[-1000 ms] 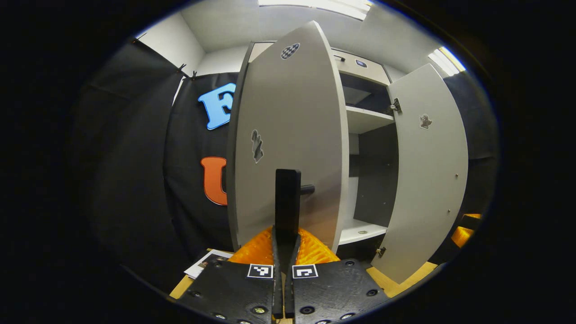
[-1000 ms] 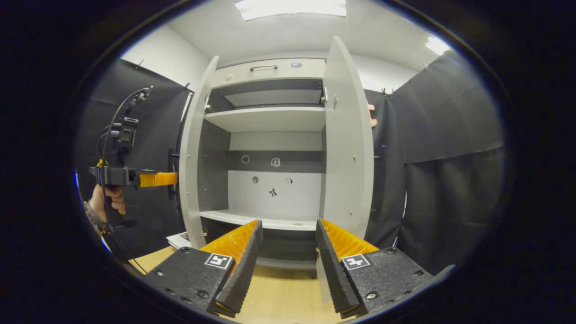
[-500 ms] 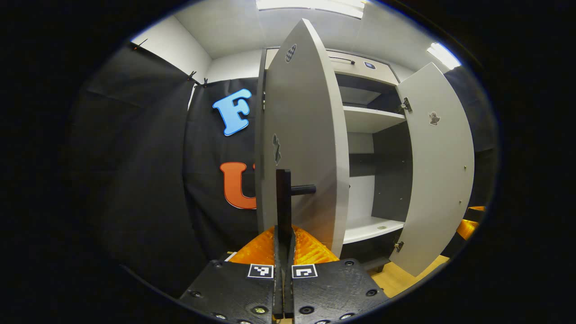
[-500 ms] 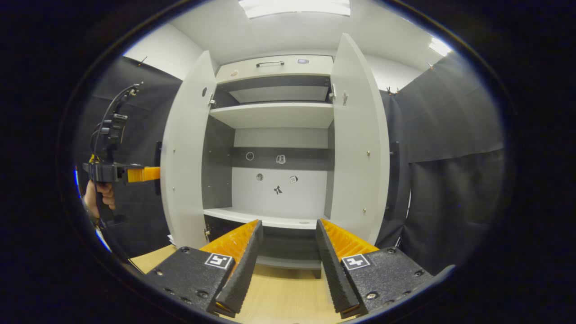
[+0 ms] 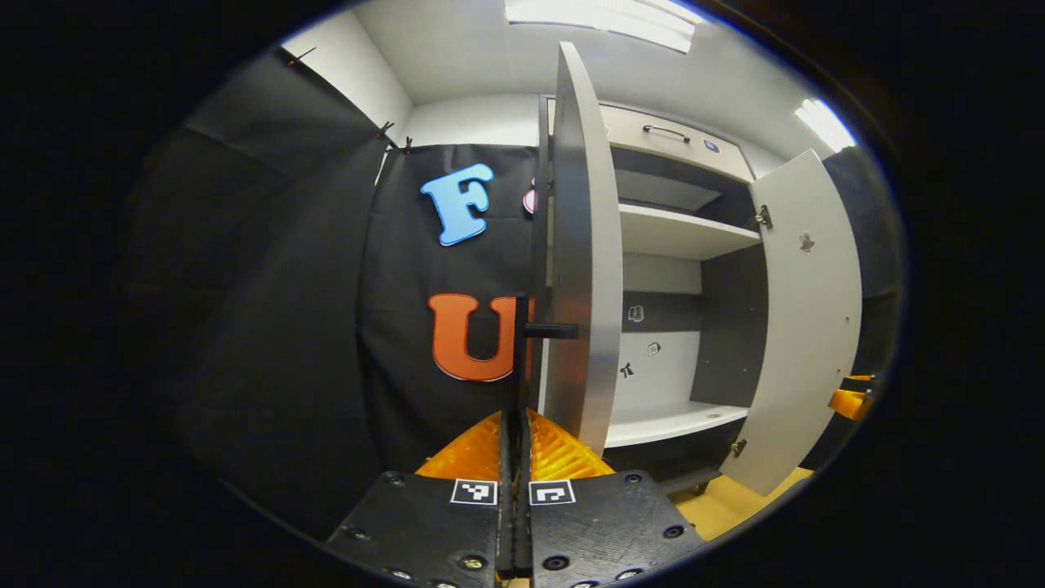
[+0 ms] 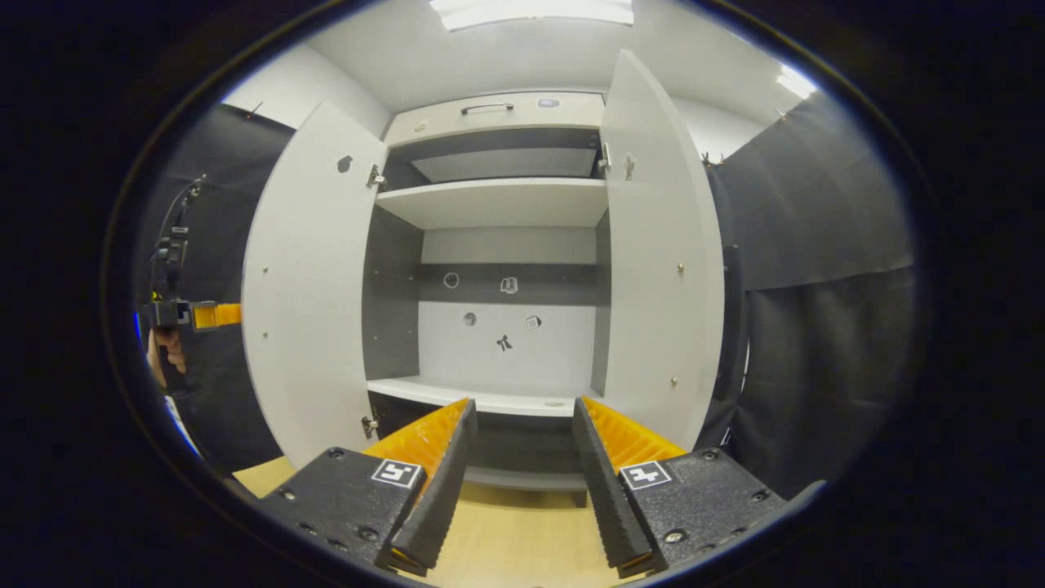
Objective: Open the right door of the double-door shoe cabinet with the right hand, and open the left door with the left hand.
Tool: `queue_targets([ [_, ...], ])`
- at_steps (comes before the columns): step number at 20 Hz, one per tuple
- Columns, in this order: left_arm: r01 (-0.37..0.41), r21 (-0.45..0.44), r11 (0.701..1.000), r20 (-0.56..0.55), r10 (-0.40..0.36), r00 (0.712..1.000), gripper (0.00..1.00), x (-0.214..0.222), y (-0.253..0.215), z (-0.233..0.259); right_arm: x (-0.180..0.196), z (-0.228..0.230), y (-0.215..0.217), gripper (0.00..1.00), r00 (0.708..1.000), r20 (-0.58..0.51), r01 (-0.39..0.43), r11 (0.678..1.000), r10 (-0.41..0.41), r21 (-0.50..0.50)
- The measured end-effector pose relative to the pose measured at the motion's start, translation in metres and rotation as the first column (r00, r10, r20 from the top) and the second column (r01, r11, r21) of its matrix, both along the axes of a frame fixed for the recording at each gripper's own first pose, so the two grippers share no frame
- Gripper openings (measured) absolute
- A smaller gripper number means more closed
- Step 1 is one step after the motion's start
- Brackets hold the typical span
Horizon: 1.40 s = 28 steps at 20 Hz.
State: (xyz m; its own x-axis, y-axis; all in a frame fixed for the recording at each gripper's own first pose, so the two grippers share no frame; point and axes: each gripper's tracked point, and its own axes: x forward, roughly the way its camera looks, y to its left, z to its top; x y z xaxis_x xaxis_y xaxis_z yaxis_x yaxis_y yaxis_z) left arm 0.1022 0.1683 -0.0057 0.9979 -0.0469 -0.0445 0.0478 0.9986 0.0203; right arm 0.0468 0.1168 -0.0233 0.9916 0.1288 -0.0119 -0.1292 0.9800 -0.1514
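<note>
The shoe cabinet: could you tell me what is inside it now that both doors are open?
Inside the shoe cabinet are two bare white shelves and small stickers on the back panel. No shoes show. The space under the lower shelf is dark and partly covered by the right gripper.

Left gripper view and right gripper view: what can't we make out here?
- Left door handle: the left gripper hides its lower end, left gripper view.
- Small stickers on the cabinet's back wall: too small to identify, right gripper view.
- Right door: its outer face is turned away, right gripper view.
</note>
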Motion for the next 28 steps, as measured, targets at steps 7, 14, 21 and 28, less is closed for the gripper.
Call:
queue_targets([
  [7, -0.026, 0.176, 0.984, 0.033, 0.02, 0.999, 0.0, -0.046, -0.026, 0.009, 0.004, 0.003, -0.012, 0.75, 0.999, -0.003, 0.052, 0.998, -0.052, 0.02],
  [14, 0.146, -0.035, 0.989, 0.002, -0.146, 0.989, 0.0, -0.023, -0.156, -0.004, 0.004, 0.02, -0.011, 0.75, 0.997, 0.023, 0.072, 0.996, -0.073, 0.044],
  [21, 0.125, -0.033, 0.992, -0.018, -0.126, 0.992, 0.45, -0.009, -0.189, -0.023, -0.004, 0.027, -0.017, 0.75, 0.995, 0.061, 0.081, 0.996, -0.083, 0.024],
  [28, 0.114, -0.014, 0.993, 0.047, -0.114, 0.992, 0.88, -0.016, -0.196, -0.001, -0.007, 0.028, -0.015, 0.75, 0.994, 0.077, 0.073, 0.997, -0.074, 0.027],
])
